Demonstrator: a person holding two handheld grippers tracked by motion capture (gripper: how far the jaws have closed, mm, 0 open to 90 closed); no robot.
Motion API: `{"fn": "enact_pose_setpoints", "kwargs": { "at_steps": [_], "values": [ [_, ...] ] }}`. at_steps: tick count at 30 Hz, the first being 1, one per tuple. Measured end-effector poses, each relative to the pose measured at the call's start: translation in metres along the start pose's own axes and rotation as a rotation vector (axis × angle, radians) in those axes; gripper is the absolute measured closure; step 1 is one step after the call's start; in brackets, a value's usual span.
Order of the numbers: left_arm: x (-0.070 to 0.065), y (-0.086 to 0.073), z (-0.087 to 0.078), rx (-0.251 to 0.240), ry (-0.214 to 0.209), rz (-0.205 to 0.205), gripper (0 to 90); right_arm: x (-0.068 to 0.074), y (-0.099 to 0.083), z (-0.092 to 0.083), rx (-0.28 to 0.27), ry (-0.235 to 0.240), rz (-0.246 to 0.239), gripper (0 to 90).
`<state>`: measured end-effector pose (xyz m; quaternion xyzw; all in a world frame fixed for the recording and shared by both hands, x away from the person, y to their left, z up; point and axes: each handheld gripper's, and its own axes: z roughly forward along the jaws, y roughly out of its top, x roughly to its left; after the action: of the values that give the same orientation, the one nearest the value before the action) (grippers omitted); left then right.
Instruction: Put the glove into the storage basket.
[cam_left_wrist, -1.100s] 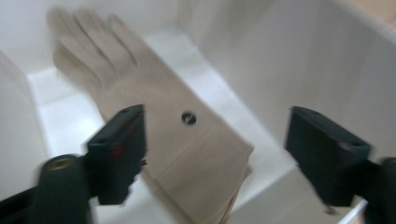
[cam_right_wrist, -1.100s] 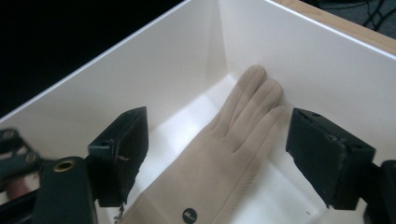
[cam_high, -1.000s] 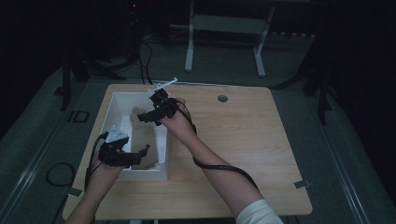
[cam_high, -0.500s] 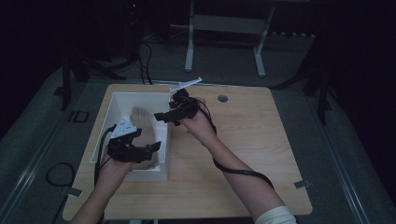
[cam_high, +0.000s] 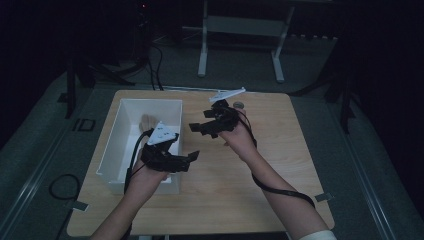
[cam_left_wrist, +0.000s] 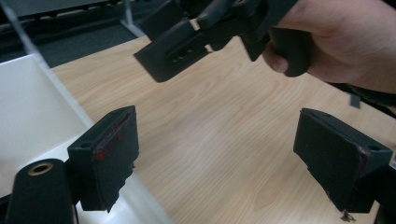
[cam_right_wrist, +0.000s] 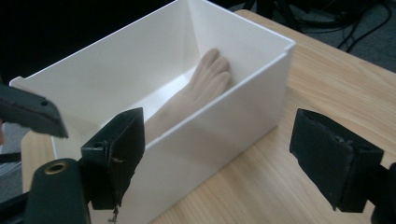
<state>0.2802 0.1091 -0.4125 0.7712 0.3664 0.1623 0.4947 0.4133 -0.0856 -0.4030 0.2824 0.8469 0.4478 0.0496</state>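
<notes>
Light: dim, with darkness beyond the table's far edge.
Floor (cam_high: 50, 150): grey, a black cable (cam_high: 62, 182) looping at near left.
Table (cam_high: 280, 170): pale wood, rounded corners, tape tabs at the near corners.
Far furniture: a metal frame on two white legs (cam_high: 202, 50).
Far left: dark stands and trailing cables (cam_high: 155, 55).

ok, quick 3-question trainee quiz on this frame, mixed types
1. True or false: the beige glove lies inside the white box.
2. Which tongs hang over the box's near right corner in the high view? A) left tongs B) right tongs
3. Fill in: both tongs are ____, with nothing between their pads.

Key: 1 true. 2 A. 3 open.
</notes>
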Motion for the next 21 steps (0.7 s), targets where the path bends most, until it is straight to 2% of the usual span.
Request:
{"fn": "enact_pose_setpoints", "kwargs": {
  "at_steps": [10, 13, 16, 21],
  "values": [
    [-0.025, 0.006, 0.025, 0.008, -0.051, 0.054, 14.7, -0.018, -0.023, -0.029, -0.023, -0.027, 0.012, 17.9],
    [-0.029, 0.006, 0.031, 0.012, -0.066, 0.053, 14.7, -0.021, -0.028, -0.033, -0.021, -0.031, 0.014, 17.7],
    [-0.037, 0.004, 0.041, 0.021, -0.081, 0.071, 14.7, -0.028, -0.041, -0.040, -0.022, -0.038, 0.021, 17.4],
    [-0.042, 0.001, 0.051, 0.025, -0.098, 0.072, 14.7, -0.037, -0.057, -0.045, -0.039, -0.048, 0.020, 16.9]
  ]
}}
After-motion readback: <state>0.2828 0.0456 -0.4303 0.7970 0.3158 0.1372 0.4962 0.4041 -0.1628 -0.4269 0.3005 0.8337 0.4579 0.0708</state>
